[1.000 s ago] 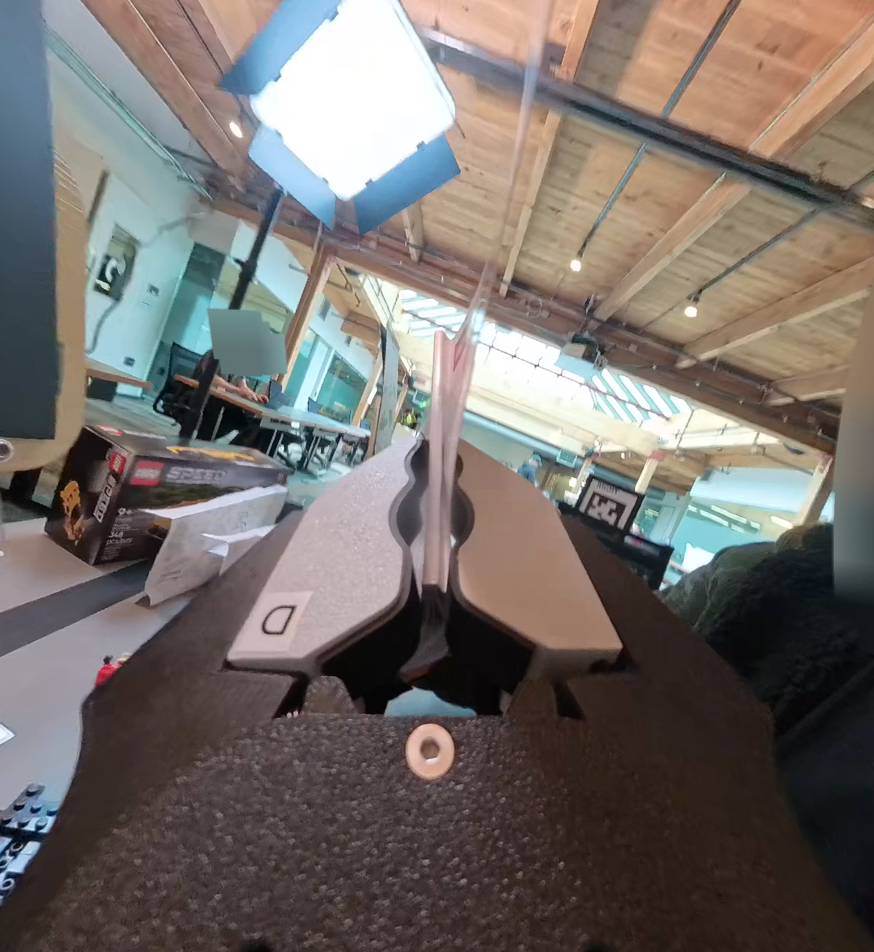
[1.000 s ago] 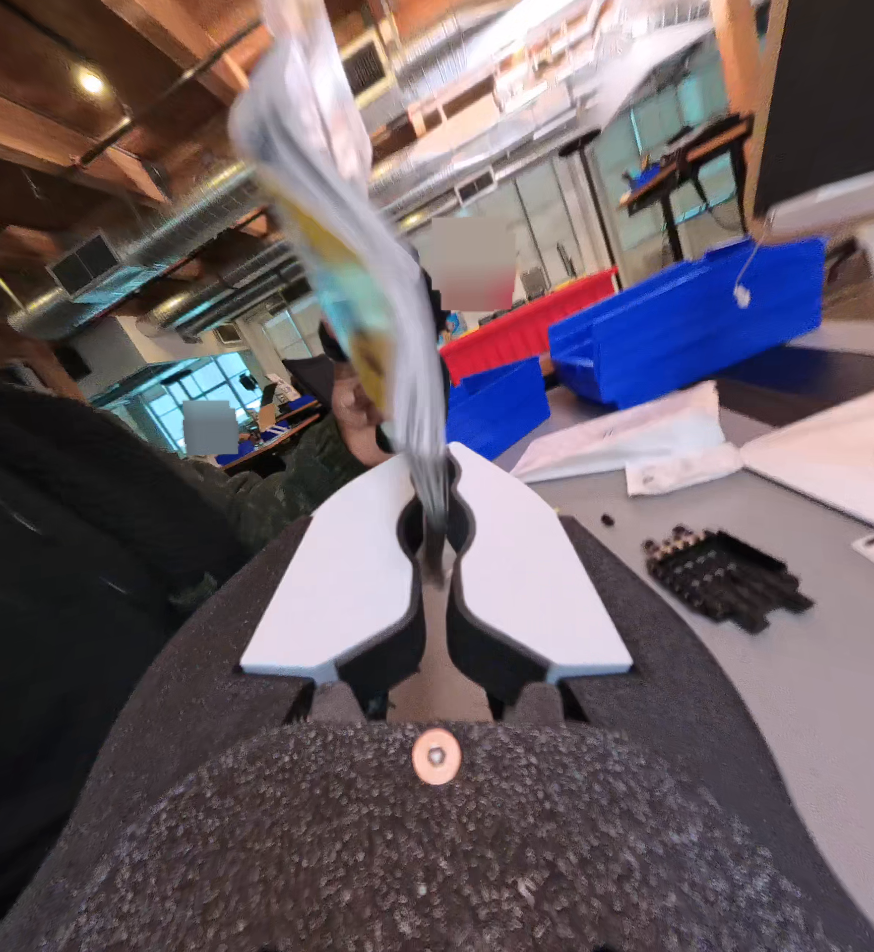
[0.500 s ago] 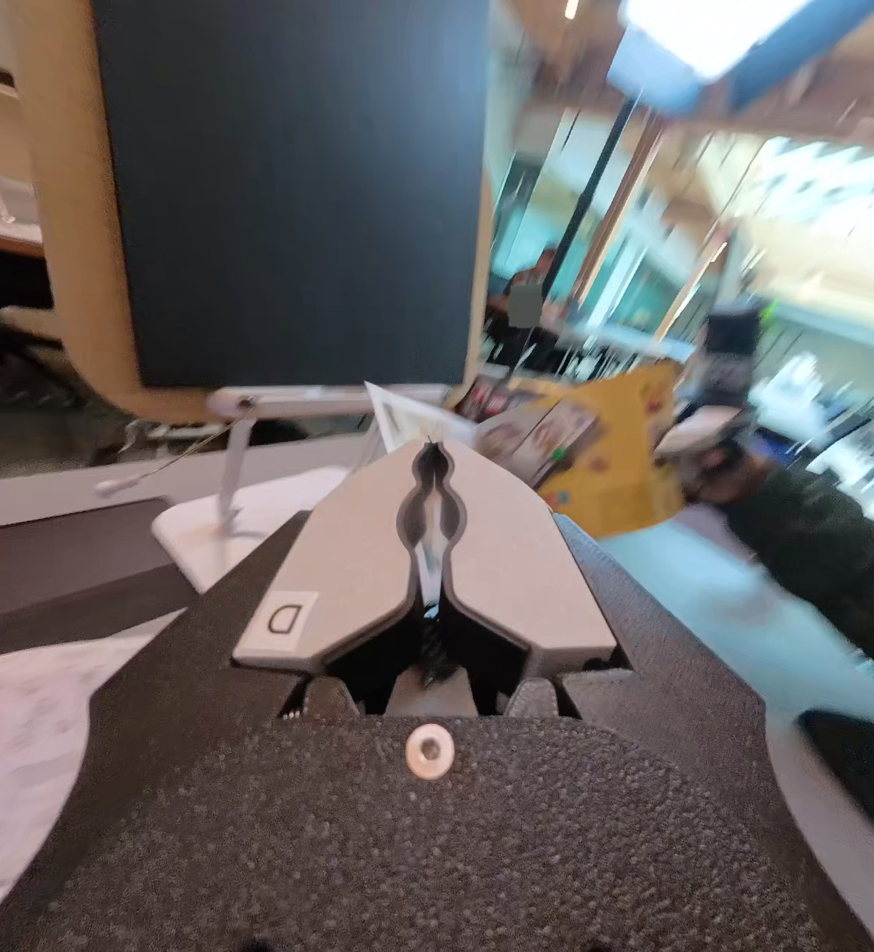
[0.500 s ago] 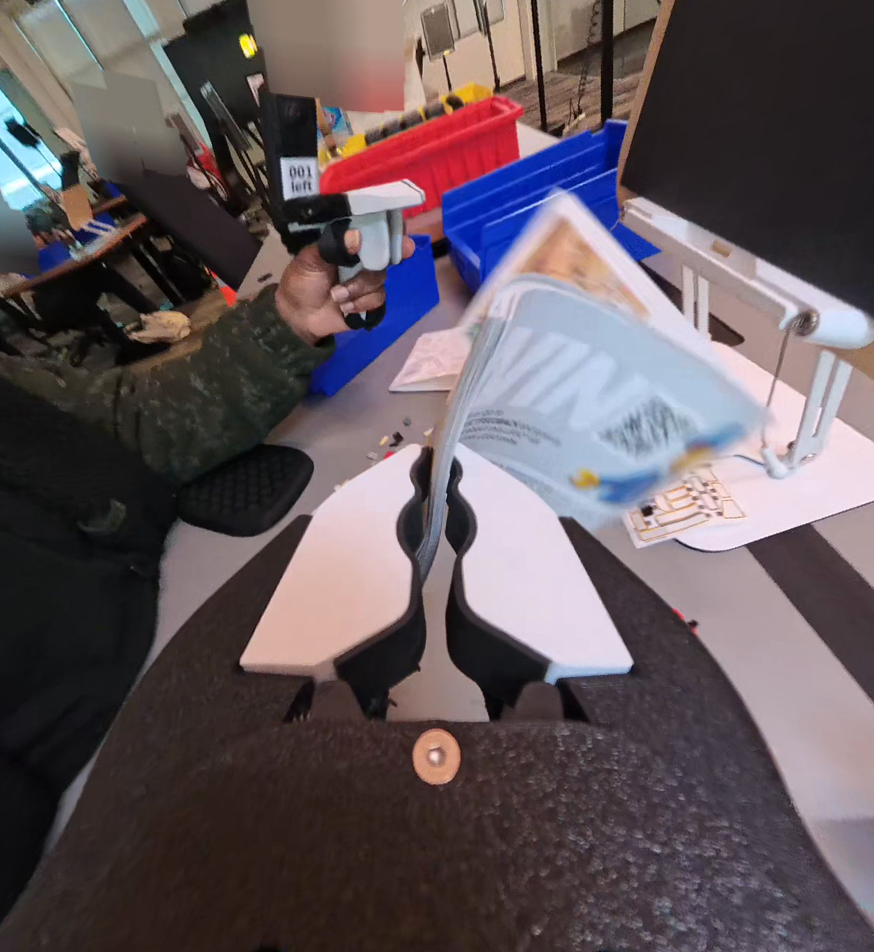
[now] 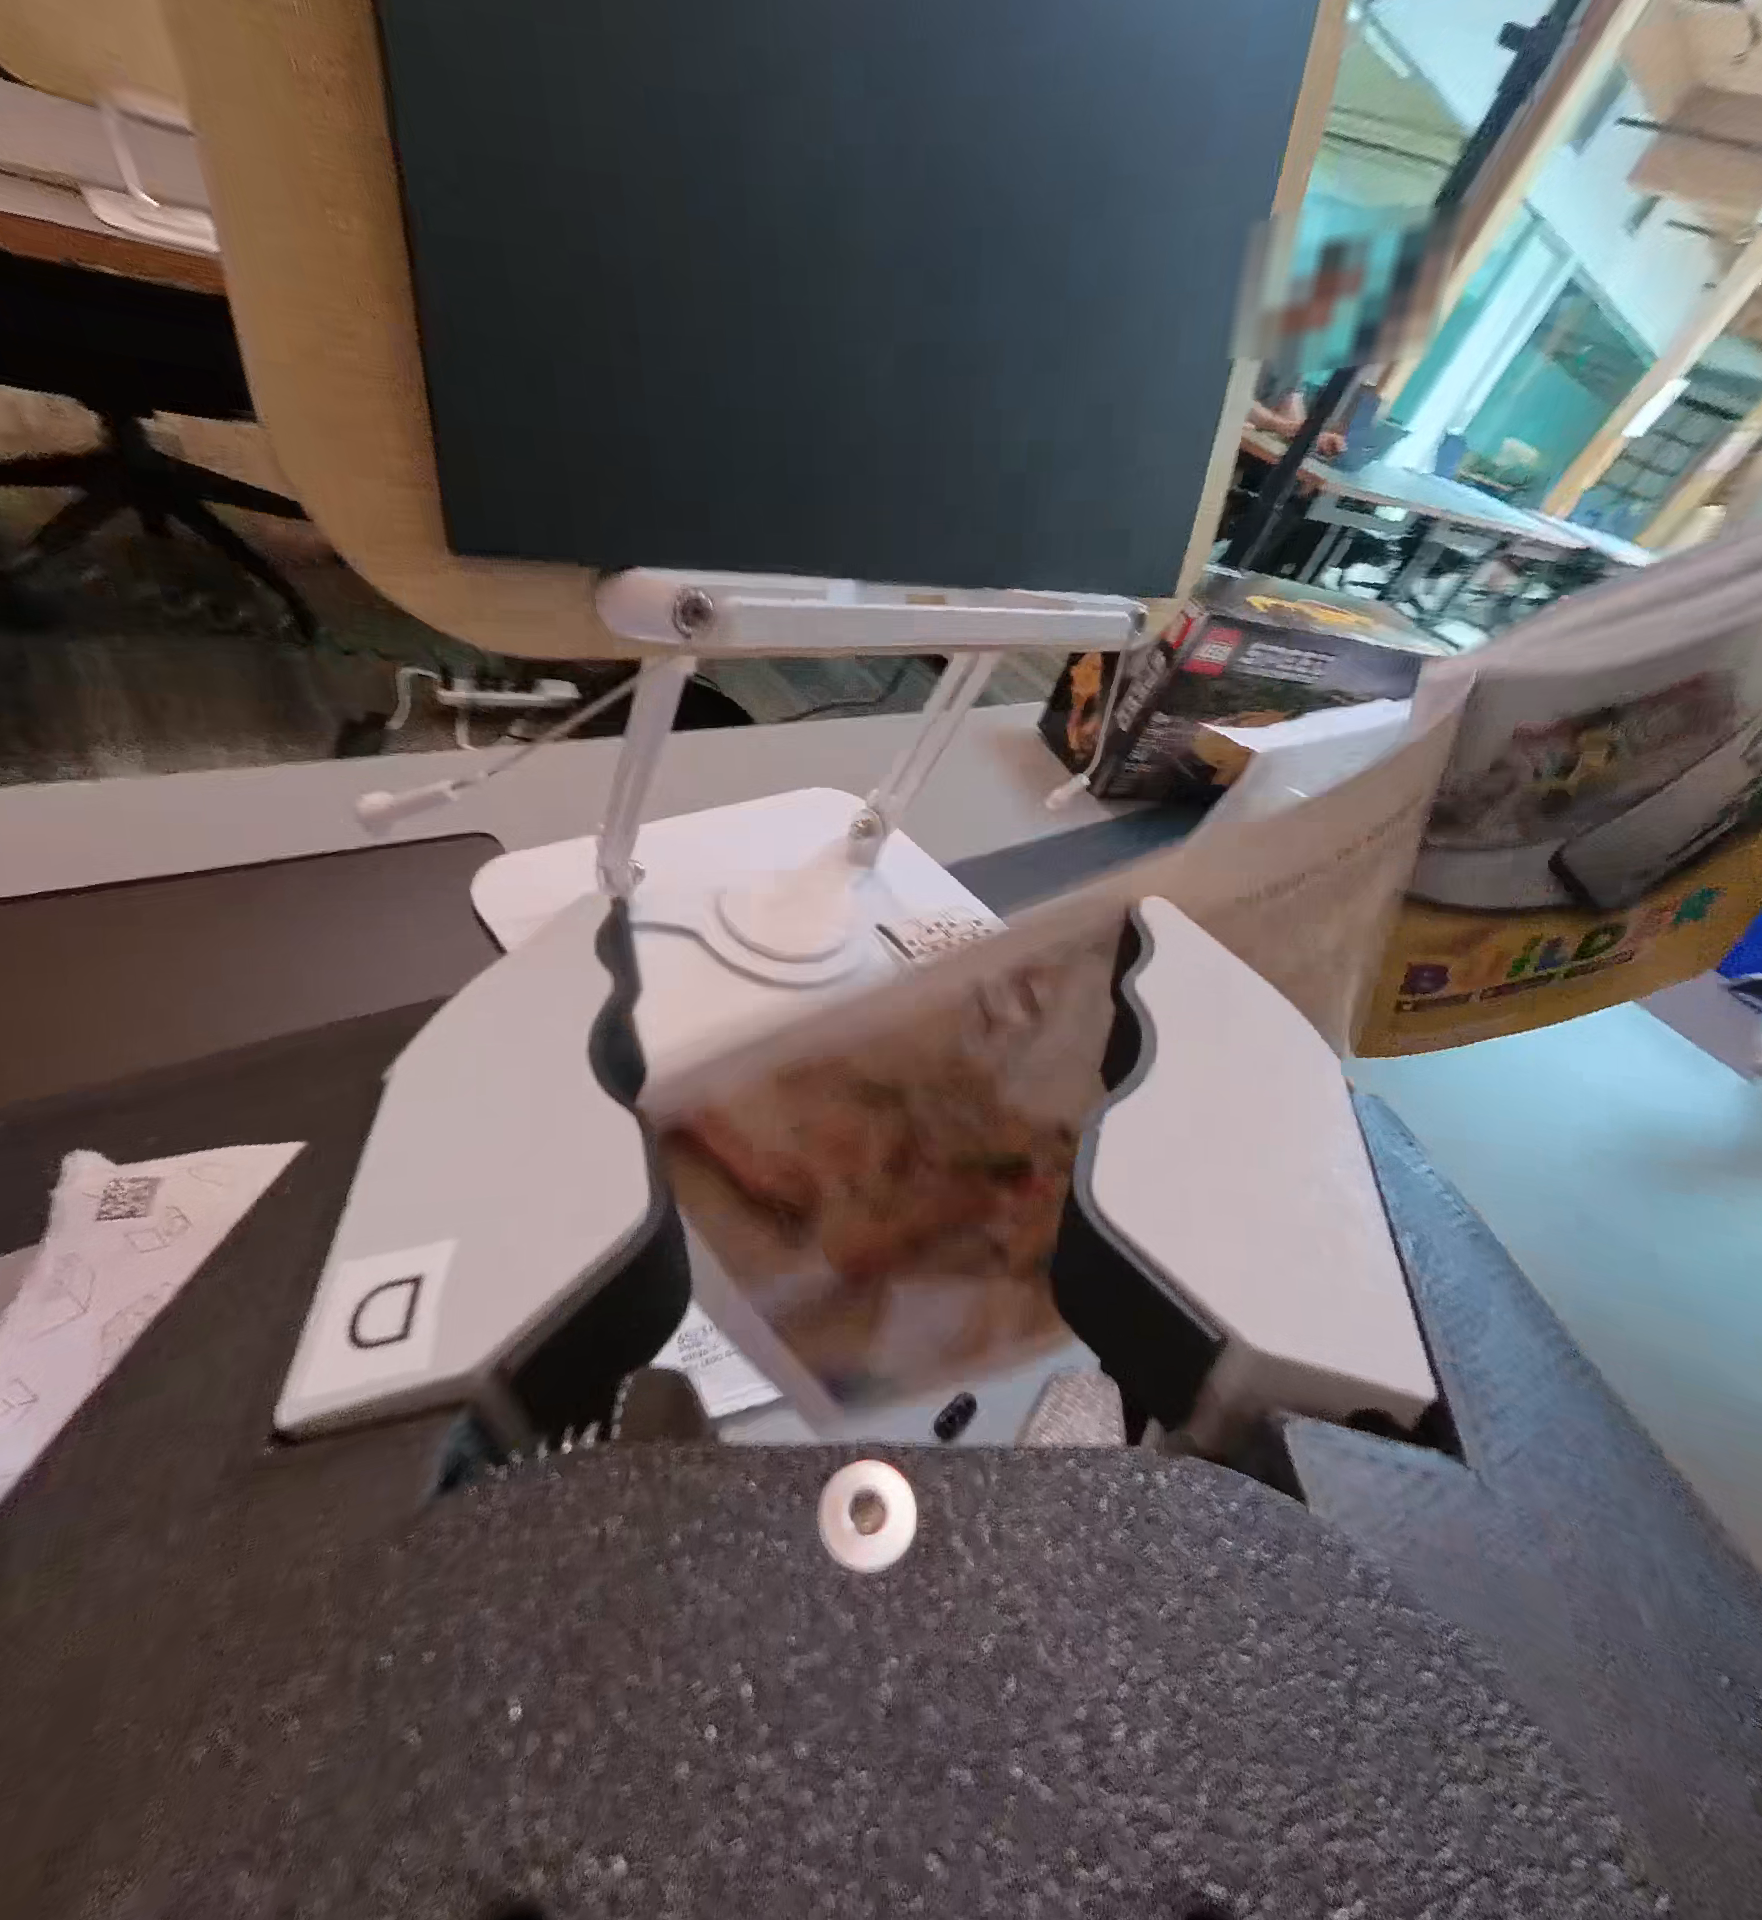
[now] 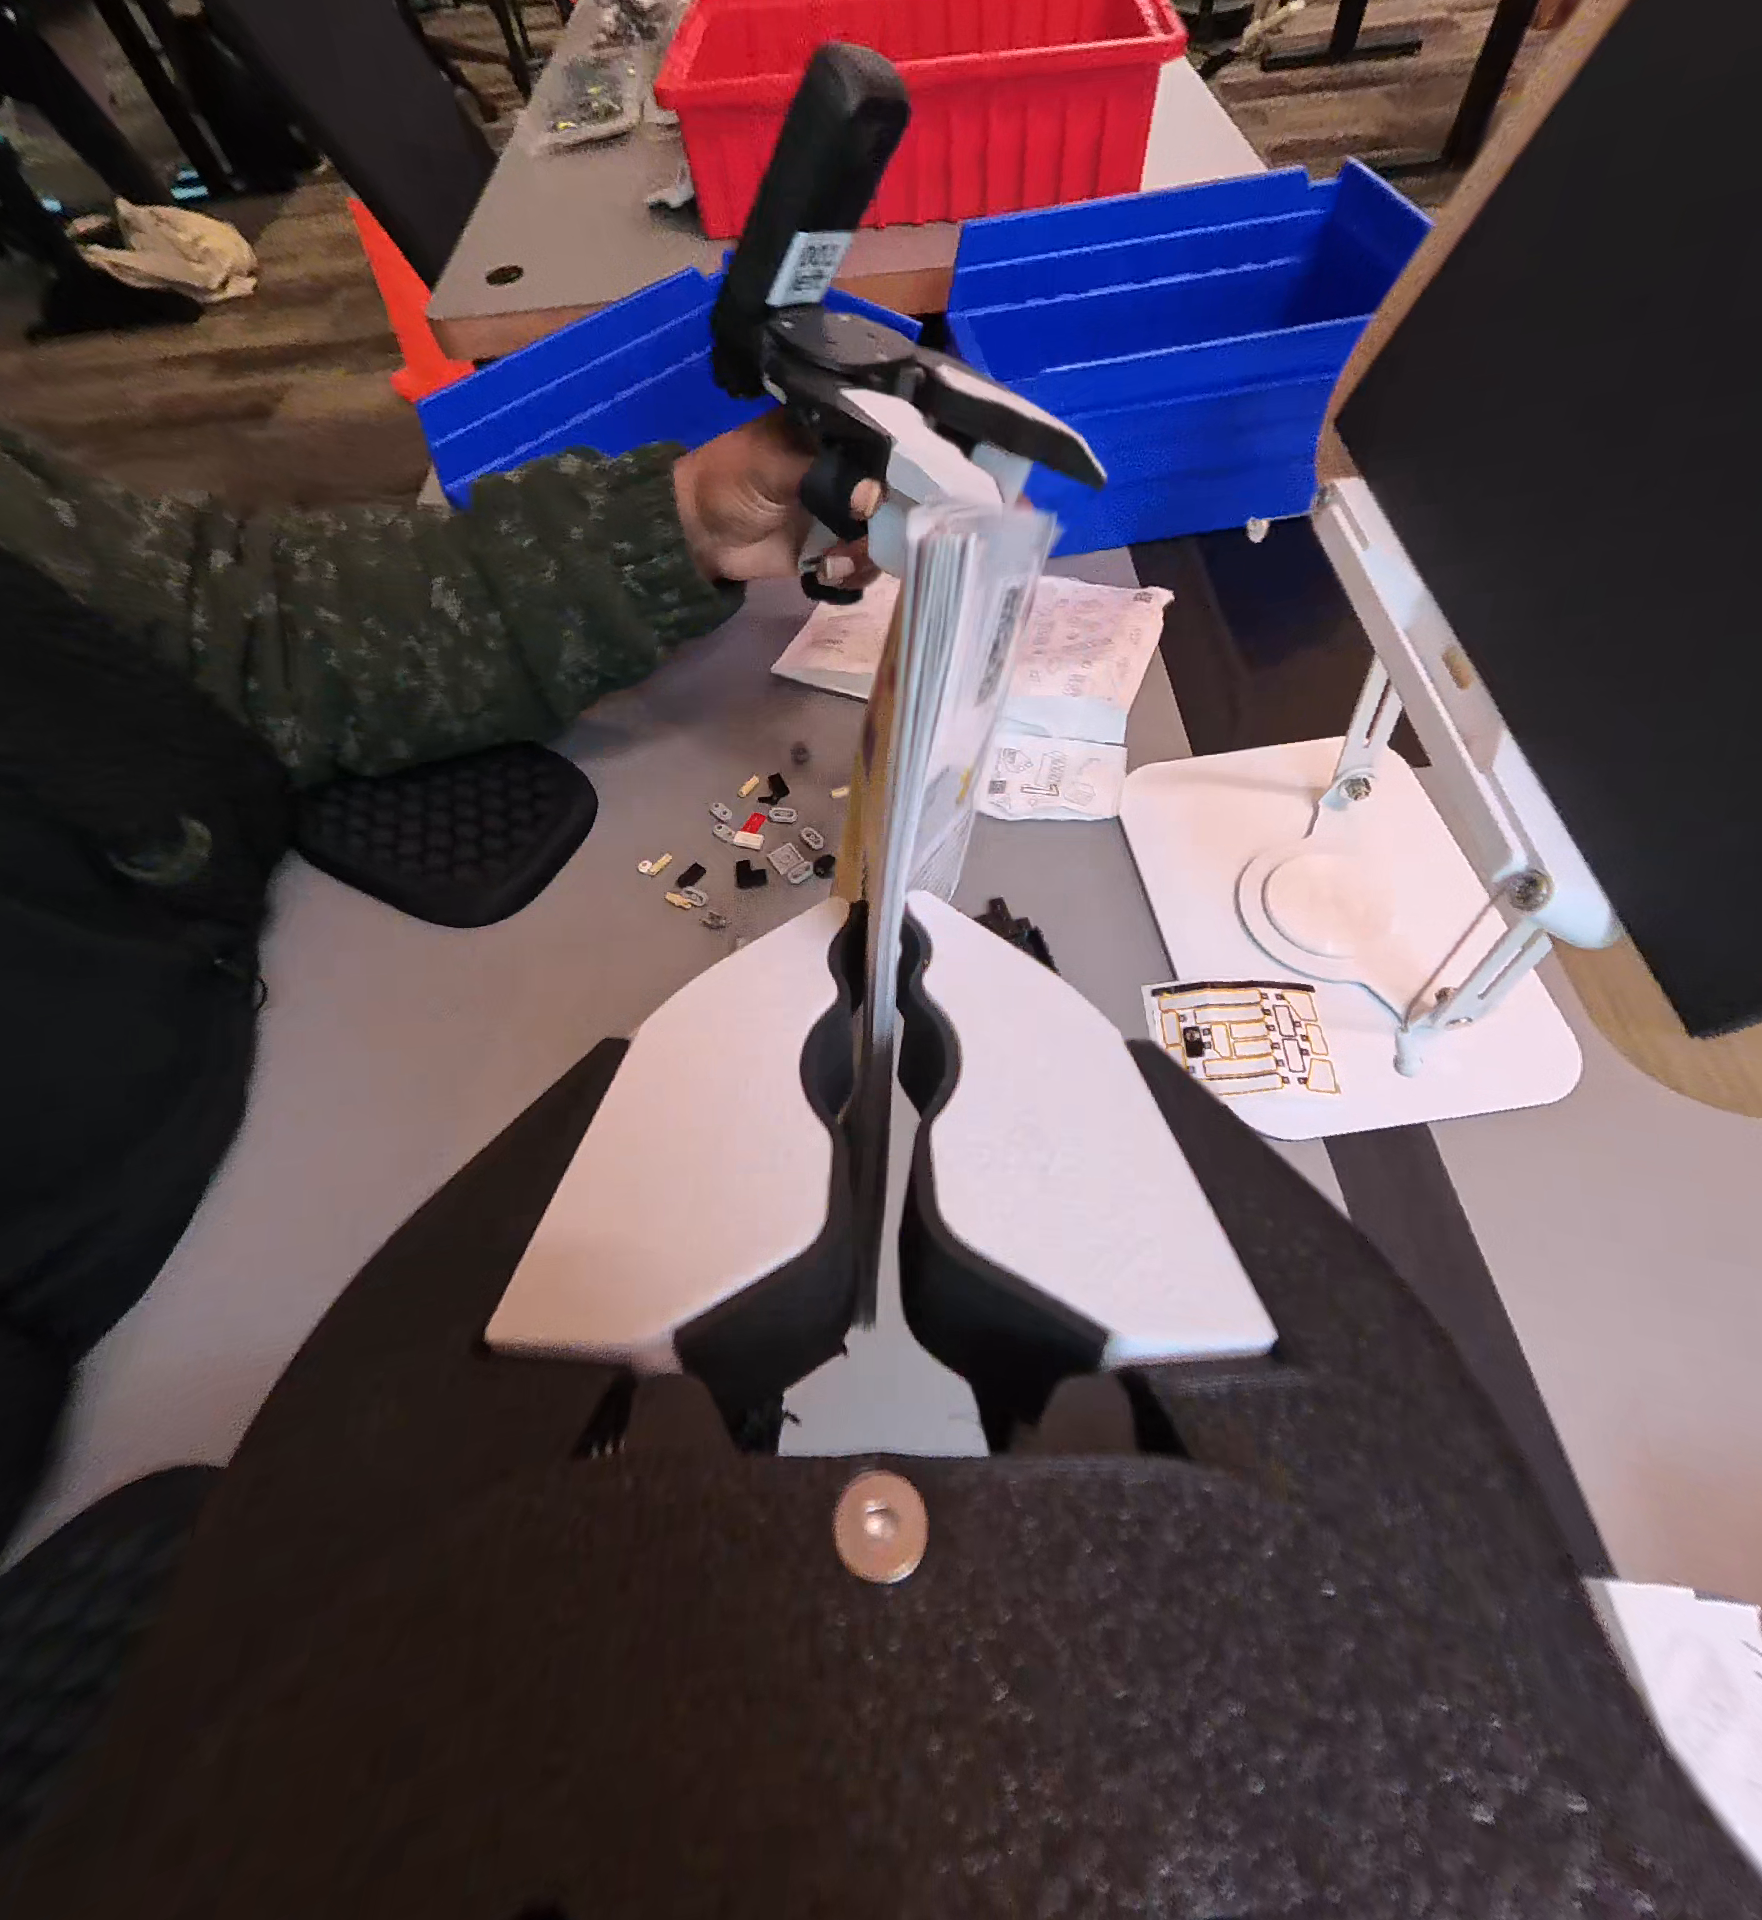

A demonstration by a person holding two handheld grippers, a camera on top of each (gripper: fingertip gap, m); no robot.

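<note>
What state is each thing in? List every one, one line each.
Left claw: open, booklet corner between its fingers, not clamped.
Right claw: shut on the booklet's edge.
Booklet: held upright off the table.
Red bin: upright, open-topped.
Small bricks: scattered loose on the table.
Sticker sheet: lying flat.

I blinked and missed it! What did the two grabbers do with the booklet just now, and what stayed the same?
The left gripper opened its jaws wide and let go of the booklet; a corner now lies loosely between its fingers. Both grippers swung down from the ceiling toward the grey table. The right gripper stayed clamped on the booklet's edge throughout.
</note>
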